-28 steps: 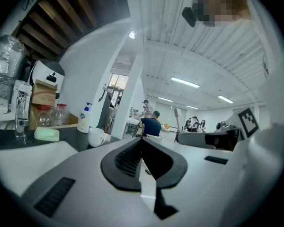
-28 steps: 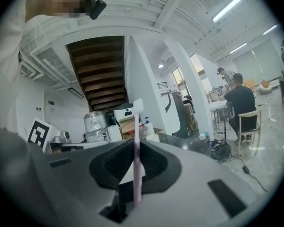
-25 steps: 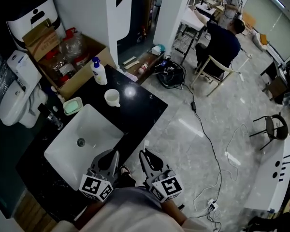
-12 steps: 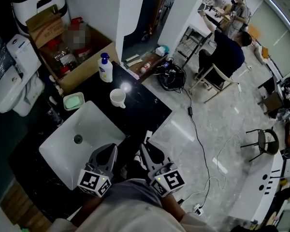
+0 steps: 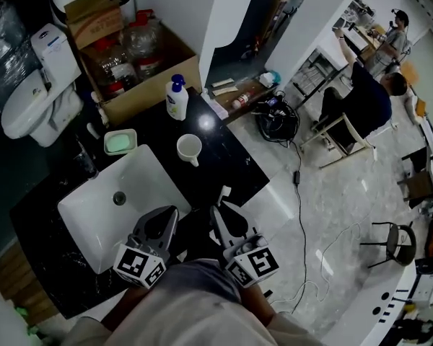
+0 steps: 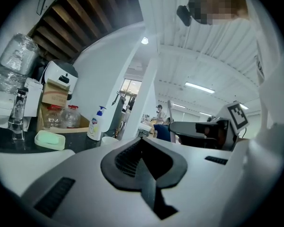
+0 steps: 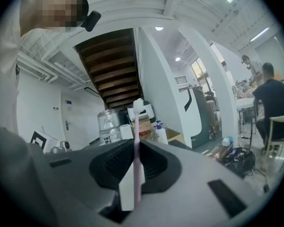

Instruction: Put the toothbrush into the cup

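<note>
Right tool (image 5: pixel 226 224) clamped on pink toothbrush (image 7: pixel 136 143), bristles up, off the sink's (image 5: pixel 146 187) near-right corner. Left tool (image 5: pixel 159 227) pinched together, nothing in it. White cup (image 5: pixel 190 148) upright on black worktop (image 5: pixel 227 158), beyond the sink.

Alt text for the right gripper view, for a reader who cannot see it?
The right gripper is shut on a pink toothbrush, which stands upright between its jaws with the bristle head up. Behind it are a pump bottle and, far right, a seated person.
</note>
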Demonstrator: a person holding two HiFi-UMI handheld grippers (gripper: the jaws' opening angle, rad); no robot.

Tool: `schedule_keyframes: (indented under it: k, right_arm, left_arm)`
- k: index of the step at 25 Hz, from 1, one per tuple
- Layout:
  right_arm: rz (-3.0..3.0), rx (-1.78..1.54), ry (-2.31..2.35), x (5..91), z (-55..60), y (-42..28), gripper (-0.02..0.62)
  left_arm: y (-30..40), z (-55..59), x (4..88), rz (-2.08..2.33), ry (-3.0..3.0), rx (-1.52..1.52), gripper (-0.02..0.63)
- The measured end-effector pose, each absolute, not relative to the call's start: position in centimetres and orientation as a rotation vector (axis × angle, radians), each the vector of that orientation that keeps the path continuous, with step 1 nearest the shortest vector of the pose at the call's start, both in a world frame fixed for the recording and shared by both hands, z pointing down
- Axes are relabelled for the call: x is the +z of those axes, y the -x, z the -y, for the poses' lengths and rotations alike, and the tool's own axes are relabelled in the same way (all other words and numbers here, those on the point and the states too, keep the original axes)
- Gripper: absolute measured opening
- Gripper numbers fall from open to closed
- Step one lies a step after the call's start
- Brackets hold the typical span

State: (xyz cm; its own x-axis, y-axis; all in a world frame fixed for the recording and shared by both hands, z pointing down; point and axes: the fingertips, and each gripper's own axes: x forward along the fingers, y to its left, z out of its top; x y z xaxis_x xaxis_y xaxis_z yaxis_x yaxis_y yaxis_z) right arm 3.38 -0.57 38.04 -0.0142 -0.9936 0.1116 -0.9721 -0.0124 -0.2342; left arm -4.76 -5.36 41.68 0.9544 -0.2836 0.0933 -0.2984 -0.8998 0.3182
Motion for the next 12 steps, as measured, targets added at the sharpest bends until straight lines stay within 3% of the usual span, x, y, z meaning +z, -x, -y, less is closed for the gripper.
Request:
schedule_keyframes:
  k: [12]
  right_arm:
    - [-2.334, -0.492, 1.925, 39.7, 4.6, -7.4, 0.046]
  left_arm:
    - [-0.4, 8.2, 42.8, 0.578, -2.71, 0.126, 0.011]
